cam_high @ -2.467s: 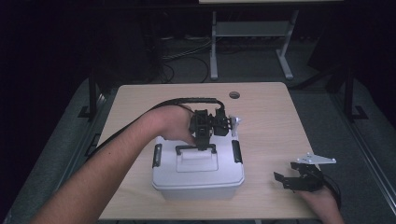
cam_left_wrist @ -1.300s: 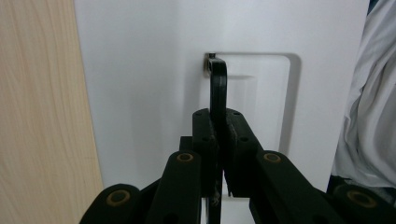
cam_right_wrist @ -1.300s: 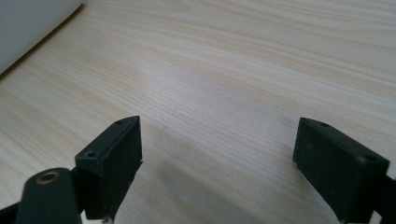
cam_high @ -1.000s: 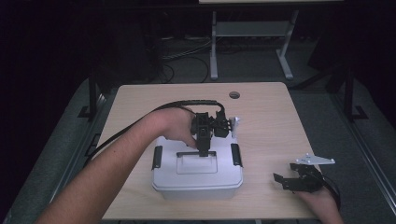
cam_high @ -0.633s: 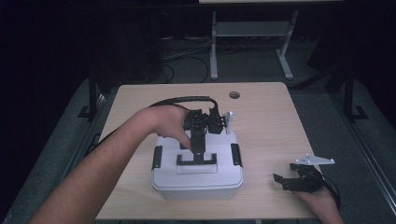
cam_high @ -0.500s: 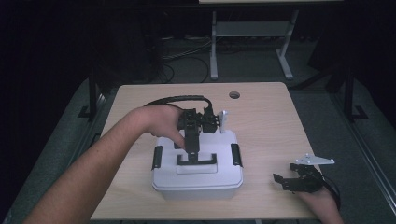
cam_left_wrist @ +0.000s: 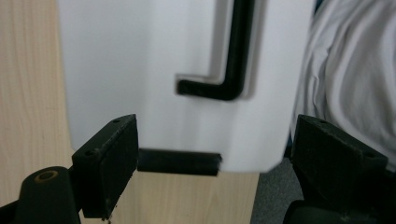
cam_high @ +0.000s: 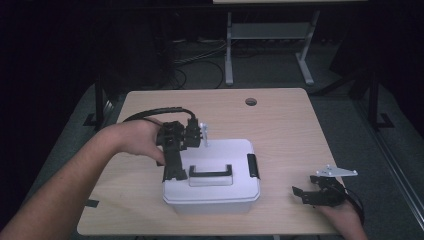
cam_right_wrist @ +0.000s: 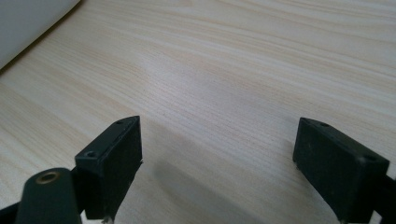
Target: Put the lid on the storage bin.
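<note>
A white lidded box [cam_high: 222,155] sits in the middle of the table, with a black handle [cam_high: 210,173] lying flat on its lid and a black latch [cam_high: 253,165] on its right end. My left gripper [cam_high: 175,175] hangs over the box's left end, pointing down. Its jaws have just been opening and stand wide apart. In the left gripper view the box's edge [cam_left_wrist: 187,93], its left latch [cam_left_wrist: 177,161] and the handle [cam_left_wrist: 233,60] lie beyond the open left gripper [cam_left_wrist: 215,154], untouched. My right gripper [cam_high: 300,195] rests open near the table's front right; nothing lies between its pads [cam_right_wrist: 217,158].
The wooden table [cam_high: 280,125] has a round cable hole [cam_high: 251,101] at the back. Bare wood lies to the right and behind the box. A desk frame and cables stand on the dark floor beyond. A white shirt [cam_left_wrist: 345,70] shows past the table's near edge.
My left gripper has let go of the handle, opened wide and moved left from the lid's middle to the box's left end. The right gripper has stayed still.
</note>
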Demonstrator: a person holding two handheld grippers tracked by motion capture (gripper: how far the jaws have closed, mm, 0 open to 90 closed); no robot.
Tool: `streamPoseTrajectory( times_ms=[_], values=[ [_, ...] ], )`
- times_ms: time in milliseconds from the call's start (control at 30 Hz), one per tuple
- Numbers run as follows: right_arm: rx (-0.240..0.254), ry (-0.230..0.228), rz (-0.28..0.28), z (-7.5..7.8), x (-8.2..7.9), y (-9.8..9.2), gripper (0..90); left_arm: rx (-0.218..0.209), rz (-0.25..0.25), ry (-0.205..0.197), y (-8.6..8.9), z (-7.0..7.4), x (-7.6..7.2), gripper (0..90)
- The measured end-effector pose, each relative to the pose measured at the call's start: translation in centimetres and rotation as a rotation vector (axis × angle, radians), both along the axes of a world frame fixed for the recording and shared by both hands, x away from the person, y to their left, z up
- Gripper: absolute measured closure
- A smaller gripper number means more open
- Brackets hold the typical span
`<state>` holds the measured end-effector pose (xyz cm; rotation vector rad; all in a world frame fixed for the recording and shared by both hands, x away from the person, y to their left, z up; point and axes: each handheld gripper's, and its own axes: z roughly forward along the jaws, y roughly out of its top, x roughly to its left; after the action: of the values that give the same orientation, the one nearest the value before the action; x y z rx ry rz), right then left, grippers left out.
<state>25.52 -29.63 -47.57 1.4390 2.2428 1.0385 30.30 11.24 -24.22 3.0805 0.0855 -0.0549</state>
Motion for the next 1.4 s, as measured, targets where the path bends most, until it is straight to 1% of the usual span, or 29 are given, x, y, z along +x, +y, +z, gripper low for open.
streamPoseTrajectory(
  times_ms=[133, 200, 300, 433, 533, 567, 600, 633, 700, 833, 933, 967, 1000, 1033, 1100, 1133, 1167, 1267, 1333, 1367, 1400],
  values=[
    [0.002, 0.001, 0.0, 0.0, 0.0, 0.0, 15.1, -0.002, 0.004, 0.004, 2.0, -0.2, -1.1, 14.7],
    [-0.001, 0.002, -0.001, 0.0, 0.0, 0.0, 15.1, -0.001, 0.019, -0.002, 3.1, -0.4, -1.5, 14.7],
    [-0.003, -0.001, -0.001, 0.0, 0.0, 0.1, 15.1, -0.028, 0.037, 0.005, 4.8, -0.6, -1.9, 14.6],
    [-0.002, -0.003, -0.003, 0.0, 0.0, 0.1, 15.0, -0.083, 0.033, 0.011, 7.2, -1.0, -2.7, 15.8],
    [-0.003, -0.009, -0.005, 0.0, -0.1, 0.1, 15.0, -0.099, 0.06, 0.007, 9.0, -1.7, -2.8, 17.0],
    [-0.005, -0.01, -0.006, 0.0, -0.1, 0.2, 15.0, -0.11, 0.072, 0.012, 9.5, -1.9, -2.8, 17.0],
    [-0.005, -0.01, -0.006, 0.1, -0.1, 0.2, 14.9, -0.122, 0.086, 0.033, 10.1, -2.2, -2.8, 17.0],
    [-0.007, -0.011, -0.006, 0.1, -0.1, 0.2, 14.9, -0.128, 0.101, 0.048, 10.6, -2.5, -2.8, 16.9],
    [-0.004, -0.013, -0.009, 0.1, -0.1, 0.1, 14.9, -0.131, 0.121, 0.059, 11.5, -3.3, -2.8, 16.9],
    [-0.004, -0.015, -0.011, 0.0, -0.1, 0.2, 14.8, -0.153, 0.153, 0.064, 13.4, -5.1, -2.9, 16.4],
    [-0.001, -0.016, -0.016, 0.1, -0.2, 0.2, 14.8, -0.167, 0.184, 0.049, 15.0, -6.1, -2.8, 16.4],
    [0.001, -0.016, -0.017, 0.1, -0.2, 0.2, 14.8, -0.179, 0.196, 0.04, 15.5, -6.4, -2.8, 16.4],
    [0.002, -0.016, -0.019, 0.1, -0.3, 0.2, 14.8, -0.188, 0.207, 0.038, 15.9, -6.6, -2.7, 16.4],
    [0.002, -0.013, -0.021, 0.1, -0.3, 0.2, 14.8, -0.204, 0.223, 0.038, 16.4, -6.9, -2.6, 16.4],
    [0.002, -0.016, -0.024, 0.1, -0.3, 0.2, 14.8, -0.228, 0.252, 0.017, 17.2, -7.5, -2.4, 16.4],
    [0.002, -0.016, -0.025, 0.1, -0.4, 0.1, 14.8, -0.245, 0.269, 0.015, 17.6, -7.9, -2.3, 16.4],
    [0.001, -0.018, -0.027, 0.1, -0.4, 0.1, 14.8, -0.258, 0.279, 0.001, 17.9, -8.3, -2.2, 16.4],
    [0.002, -0.016, -0.031, 0.2, -0.4, 0.1, 14.8, -0.29, 0.318, -0.01, 18.6, -9.6, -1.7, 16.4],
    [0.002, -0.016, -0.031, 0.2, -0.4, 0.0, 14.8, -0.303, 0.347, -0.005, 19.0, -10.4, -1.4, 16.4],
    [0.002, -0.016, -0.031, 0.2, -0.4, 0.0, 14.8, -0.309, 0.352, -0.014, 19.1, -10.8, -1.3, 16.4],
    [0.001, -0.016, -0.031, 0.2, -0.4, 0.0, 14.8, -0.315, 0.374, -0.009, 19.1, -11.2, -1.1, 16.4]
  ],
)
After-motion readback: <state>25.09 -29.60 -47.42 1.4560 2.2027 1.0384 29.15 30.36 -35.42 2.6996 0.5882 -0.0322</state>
